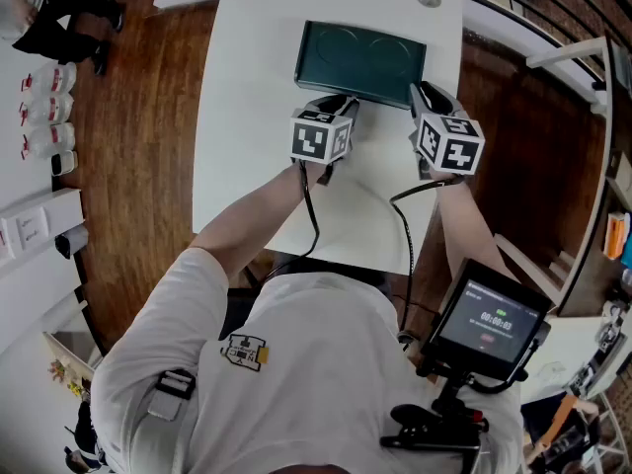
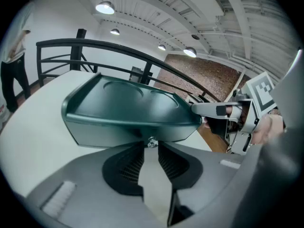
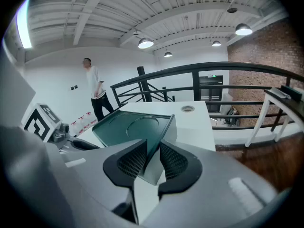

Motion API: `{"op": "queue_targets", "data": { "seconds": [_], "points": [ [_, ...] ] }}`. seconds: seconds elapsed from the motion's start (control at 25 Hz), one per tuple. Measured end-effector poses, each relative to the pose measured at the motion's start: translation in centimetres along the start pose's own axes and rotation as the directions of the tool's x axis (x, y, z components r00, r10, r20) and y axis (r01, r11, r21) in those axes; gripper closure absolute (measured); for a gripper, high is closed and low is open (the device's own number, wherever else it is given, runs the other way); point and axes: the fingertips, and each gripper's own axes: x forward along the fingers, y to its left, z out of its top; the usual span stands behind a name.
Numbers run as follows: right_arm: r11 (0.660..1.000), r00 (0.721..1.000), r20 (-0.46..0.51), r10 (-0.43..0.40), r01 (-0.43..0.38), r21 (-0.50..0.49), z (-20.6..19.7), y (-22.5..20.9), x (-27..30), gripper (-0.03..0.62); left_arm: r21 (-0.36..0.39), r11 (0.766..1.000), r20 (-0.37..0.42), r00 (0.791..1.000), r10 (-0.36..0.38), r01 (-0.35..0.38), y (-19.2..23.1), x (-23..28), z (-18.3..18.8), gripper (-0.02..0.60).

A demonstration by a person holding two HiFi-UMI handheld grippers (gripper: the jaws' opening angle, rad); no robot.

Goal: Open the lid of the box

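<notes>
Lid still down: dark green rectangular plastic box point(image 1: 360, 62) on white table point(image 1: 247, 117); left gripper point(image 2: 151, 148) narrowly parted, empty, tips at small metal front latch point(image 2: 151, 142); right gripper point(image 3: 153, 151) seemingly pinching the box's near right corner; next, free latch, lift lid.

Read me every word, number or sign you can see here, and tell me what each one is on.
No text reads clearly.
screen: a row of digits, too blurred to quote.
bottles: red labels, too small.
box: no print visible.
left gripper and right gripper: square marker patterns only, no words.
</notes>
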Motion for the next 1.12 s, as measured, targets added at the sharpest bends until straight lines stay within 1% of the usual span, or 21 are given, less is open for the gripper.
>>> {"op": "queue_targets", "data": {
  "seconds": [0.16, 0.48, 0.68, 0.92, 1.0, 1.12],
  "points": [
    [1.000, 1.000, 0.003, 0.000, 0.000, 0.005, 0.1, 0.0, 0.1, 0.511, -0.005, 1.000, -0.017, 1.000, -0.003, 0.003, -0.1, 0.9, 0.3, 0.505],
    [1.000, 1.000, 0.010, 0.007, -0.007, 0.006, 0.0, 0.1, 0.3, 0.513, -0.014, 1.000, -0.019, 1.000, -0.013, 0.013, -0.1, 0.6, -0.2, 0.511],
    [1.000, 1.000, 0.009, 0.020, -0.020, 0.016, -0.2, -0.1, 0.7, 0.511, -0.018, 0.999, -0.042, 0.999, -0.028, 0.027, -0.9, -1.0, -3.1, 0.511],
    [0.999, 1.000, 0.003, 0.031, -0.031, 0.025, 0.0, 0.0, 0.7, 0.510, -0.071, 0.996, -0.097, 0.994, -0.054, 0.047, -2.4, -4.4, -9.0, 0.511],
    [0.999, 0.999, 0.000, 0.033, -0.033, 0.031, -0.1, 0.0, 0.7, 0.508, -0.093, 0.995, -0.080, 0.995, -0.054, 0.046, -2.6, -5.1, -10.3, 0.511],
    [0.999, 0.999, 0.002, 0.035, -0.035, 0.030, 0.0, 0.0, 0.3, 0.508, -0.101, 0.994, -0.059, 0.997, -0.045, 0.039, -2.8, -5.7, -10.1, 0.511]
  ]
}}
